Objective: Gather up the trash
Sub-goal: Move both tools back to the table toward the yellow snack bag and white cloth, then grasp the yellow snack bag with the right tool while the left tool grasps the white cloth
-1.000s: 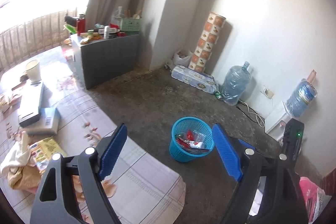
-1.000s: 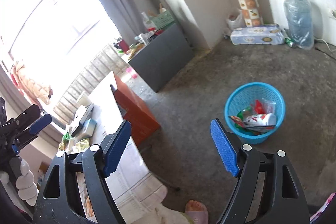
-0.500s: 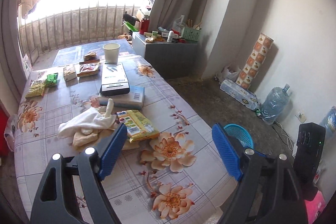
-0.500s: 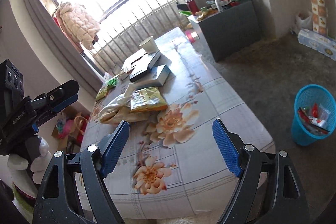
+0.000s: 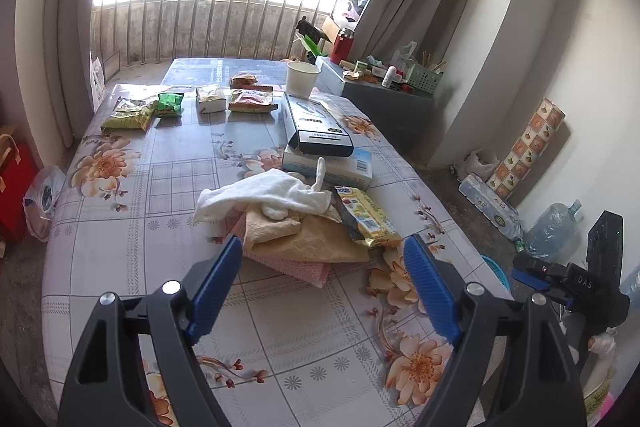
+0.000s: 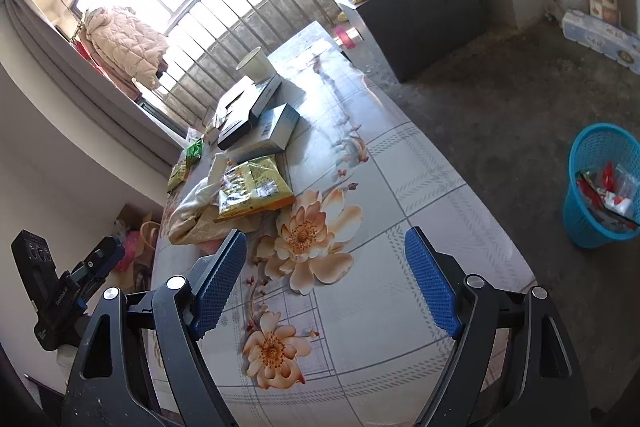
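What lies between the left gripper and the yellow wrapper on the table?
Nothing blocks it. The open left gripper is empty above the cloths; the yellow wrapper rests uncovered on their right edge.

Snack packets [image 5: 372,217]: six on table. Boxes [image 5: 316,125]: two, stacked. Paper cup [image 5: 303,79]: one. Cloths [image 5: 264,197]: three, heaped. Blue baskets [image 6: 600,187]: one. Water jugs [image 5: 554,225]: one.
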